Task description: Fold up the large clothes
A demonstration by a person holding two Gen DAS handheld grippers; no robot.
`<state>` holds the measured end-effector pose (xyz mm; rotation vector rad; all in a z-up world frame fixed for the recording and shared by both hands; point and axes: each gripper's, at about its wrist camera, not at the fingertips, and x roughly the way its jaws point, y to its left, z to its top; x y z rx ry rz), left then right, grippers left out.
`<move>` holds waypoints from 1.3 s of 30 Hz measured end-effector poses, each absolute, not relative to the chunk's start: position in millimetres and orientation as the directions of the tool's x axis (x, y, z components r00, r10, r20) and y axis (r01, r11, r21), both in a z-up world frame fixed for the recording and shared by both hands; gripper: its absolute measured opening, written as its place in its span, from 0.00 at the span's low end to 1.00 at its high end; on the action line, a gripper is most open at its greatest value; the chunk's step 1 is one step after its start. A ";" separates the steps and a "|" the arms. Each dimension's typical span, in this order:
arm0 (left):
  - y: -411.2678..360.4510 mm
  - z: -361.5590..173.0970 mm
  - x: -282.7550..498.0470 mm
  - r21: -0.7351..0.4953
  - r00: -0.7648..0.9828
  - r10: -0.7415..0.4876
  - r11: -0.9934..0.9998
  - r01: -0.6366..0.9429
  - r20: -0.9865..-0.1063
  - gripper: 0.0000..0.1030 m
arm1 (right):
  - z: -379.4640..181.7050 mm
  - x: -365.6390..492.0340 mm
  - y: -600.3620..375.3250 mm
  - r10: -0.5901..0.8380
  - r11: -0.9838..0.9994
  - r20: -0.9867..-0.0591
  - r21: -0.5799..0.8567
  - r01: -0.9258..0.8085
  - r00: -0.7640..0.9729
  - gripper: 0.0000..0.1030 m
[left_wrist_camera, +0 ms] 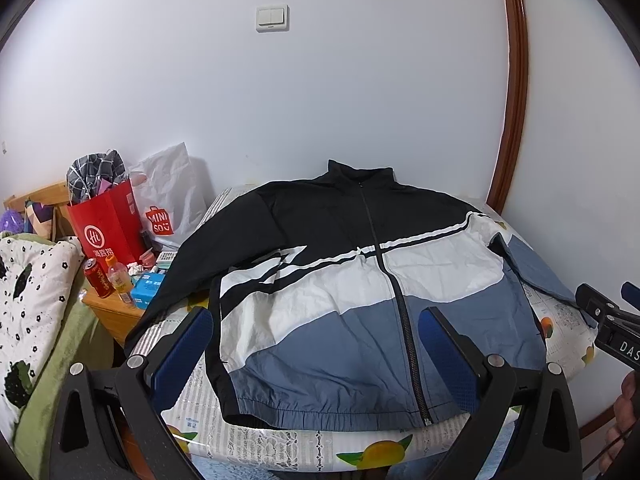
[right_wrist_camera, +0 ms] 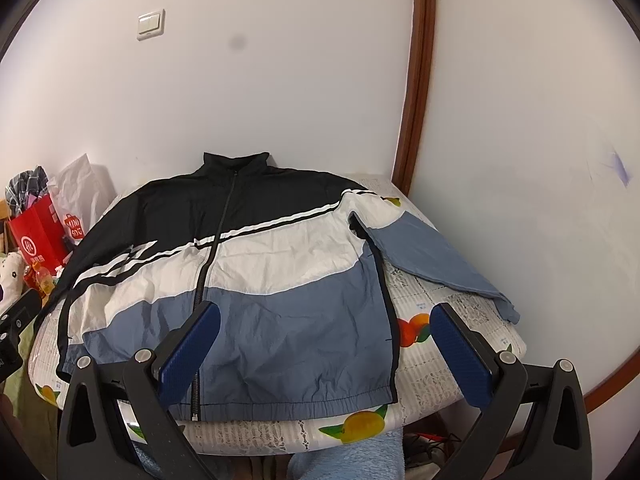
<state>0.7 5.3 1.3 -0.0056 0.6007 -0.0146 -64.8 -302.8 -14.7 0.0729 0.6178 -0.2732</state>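
Observation:
A zipped jacket in black, white and blue lies flat, front up, on a small table with a fruit-print cloth, collar toward the wall. Its black sleeve hangs off the left edge; the blue sleeve lies spread to the right. My left gripper hovers open above the hem, nothing between its blue pads. My right gripper is open too, over the jacket's lower right side, empty. The right gripper also shows at the right edge of the left wrist view.
A white wall with a light switch stands close behind the table, with a brown door frame at the right. Left of the table, a wooden nightstand holds a red bag, a can, a bottle and boxes. A patterned quilt lies far left.

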 end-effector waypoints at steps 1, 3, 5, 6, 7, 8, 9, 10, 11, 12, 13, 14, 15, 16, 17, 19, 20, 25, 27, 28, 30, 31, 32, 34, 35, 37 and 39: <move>5.4 1.3 0.7 -0.010 0.825 -0.016 1.000 0.013 -0.565 1.00 | -14.9 -65.1 -303.2 -0.230 0.962 -0.580 -0.014 0.273 0.781 1.00; 5.1 1.4 0.9 -0.010 0.824 -0.017 1.000 0.014 -0.566 1.00 | -15.1 -65.1 -303.6 -0.230 0.962 -0.580 -0.013 0.273 0.782 1.00; 5.5 0.8 0.1 -0.009 0.825 -0.017 1.000 0.014 -0.565 1.00 | -15.5 -65.5 -303.4 -0.230 0.962 -0.580 -0.012 0.274 0.782 1.00; 5.1 1.3 0.7 -0.008 0.825 -0.016 1.000 0.014 -0.565 1.00 | -15.5 -65.6 -303.2 -0.230 0.962 -0.579 -0.012 0.274 0.782 1.00; 6.0 0.4 -0.5 -0.010 0.826 -0.017 1.000 0.014 -0.563 1.00 | -15.8 -65.6 -303.1 -0.230 0.962 -0.579 -0.012 0.274 0.782 1.00; 6.1 0.5 -0.4 -0.010 0.826 -0.017 1.000 0.014 -0.563 1.00 | -16.1 -65.5 -303.1 -0.229 0.962 -0.579 -0.012 0.274 0.782 1.00; 6.2 0.5 -0.3 -0.011 0.826 -0.017 1.000 0.014 -0.564 1.00 | -16.2 -65.6 -303.0 -0.230 0.962 -0.580 -0.012 0.273 0.782 1.00; 6.3 0.3 -0.5 -0.011 0.826 -0.018 1.000 0.015 -0.564 1.00 | -16.0 -65.5 -303.2 -0.231 0.962 -0.580 -0.013 0.274 0.781 1.00; 6.1 0.4 -0.4 -0.011 0.826 -0.019 1.000 0.015 -0.564 1.00 | -16.1 -65.6 -303.4 -0.232 0.961 -0.580 -0.013 0.276 0.781 1.00; 5.9 0.6 -0.4 -0.011 0.826 -0.018 1.000 0.014 -0.563 1.00 | -15.8 -66.1 -303.5 -0.231 0.961 -0.580 -0.011 0.277 0.781 1.00; 6.2 0.1 -0.9 -0.011 0.827 -0.018 1.000 0.014 -0.562 1.00 | -15.7 -66.7 -303.3 -0.230 0.961 -0.579 -0.008 0.277 0.782 1.00; 6.0 0.2 -0.5 -0.011 0.827 -0.018 1.000 0.014 -0.561 1.00 | -15.6 -67.0 -303.2 -0.229 0.961 -0.579 -0.007 0.277 0.783 1.00; 5.8 0.6 0.0 -0.012 0.828 -0.017 1.000 0.013 -0.561 1.00 | -15.7 -67.2 -303.9 -0.229 0.961 -0.579 -0.007 0.276 0.783 1.00; 5.9 0.8 -0.3 -0.013 0.827 -0.019 1.000 0.014 -0.562 1.00 | -15.8 -67.4 -304.1 -0.231 0.961 -0.578 -0.008 0.277 0.783 1.00; 5.7 0.8 -0.2 -0.015 0.827 -0.021 1.000 0.016 -0.562 1.00 | -15.8 -67.6 -304.0 -0.232 0.960 -0.577 -0.008 0.278 0.783 1.00; 4.8 1.2 -0.2 -0.013 0.827 -0.020 1.000 0.015 -0.562 1.00 | -15.8 -68.2 -303.8 -0.231 0.961 -0.576 -0.007 0.277 0.784 1.00; 4.6 1.4 0.1 -0.012 0.827 -0.019 1.000 0.015 -0.561 1.00 | -15.6 -68.2 -303.6 -0.231 0.961 -0.576 -0.007 0.278 0.784 1.00; 5.8 3.2 -1.3 -0.015 0.830 -0.020 1.000 0.014 -0.558 1.00 | -15.9 -68.6 -303.8 -0.232 0.960 -0.575 -0.004 0.281 0.784 1.00; 5.8 3.4 -0.8 -0.016 0.829 -0.020 1.000 0.014 -0.558 1.00 | -15.7 -68.5 -304.1 -0.228 0.961 -0.575 -0.003 0.276 0.786 1.00; 5.3 4.1 0.2 -0.014 0.829 -0.019 1.000 0.013 -0.558 1.00 | -16.2 -68.9 -304.5 -0.228 0.961 -0.575 -0.004 0.276 0.786 1.00; 6.0 3.7 -1.5 -0.015 0.829 -0.019 1.000 0.013 -0.558 1.00 | -16.5 -69.0 -304.5 -0.230 0.961 -0.575 -0.005 0.278 0.785 1.00; 5.9 3.4 -1.8 -0.015 0.829 -0.019 1.000 0.013 -0.558 1.00 | -16.5 -69.0 -304.5 -0.228 0.961 -0.575 -0.004 0.277 0.786 1.00; 5.7 3.8 -1.8 -0.015 0.830 -0.019 1.000 0.013 -0.557 1.00 | -16.4 -68.9 -304.3 -0.229 0.961 -0.575 -0.005 0.277 0.785 1.00; 5.9 4.2 -1.9 -0.014 0.833 -0.014 1.000 0.008 -0.553 1.00 | -16.6 -69.8 -304.1 -0.231 0.961 -0.574 -0.007 0.277 0.786 1.00; 5.5 4.5 -3.3 -0.014 0.834 -0.013 1.000 0.006 -0.551 1.00 | -16.8 -70.1 -303.9 -0.231 0.961 -0.573 -0.007 0.277 0.786 1.00; 5.3 5.1 -4.1 -0.013 0.836 -0.012 1.000 0.006 -0.548 1.00 | -16.7 -70.1 -304.0 -0.230 0.961 -0.574 -0.006 0.277 0.786 1.00; 5.0 4.4 -5.4 -0.009 0.839 -0.006 1.000 0.002 -0.544 1.00 | -16.6 -69.9 -303.7 -0.231 0.961 -0.572 -0.006 0.278 0.787 1.00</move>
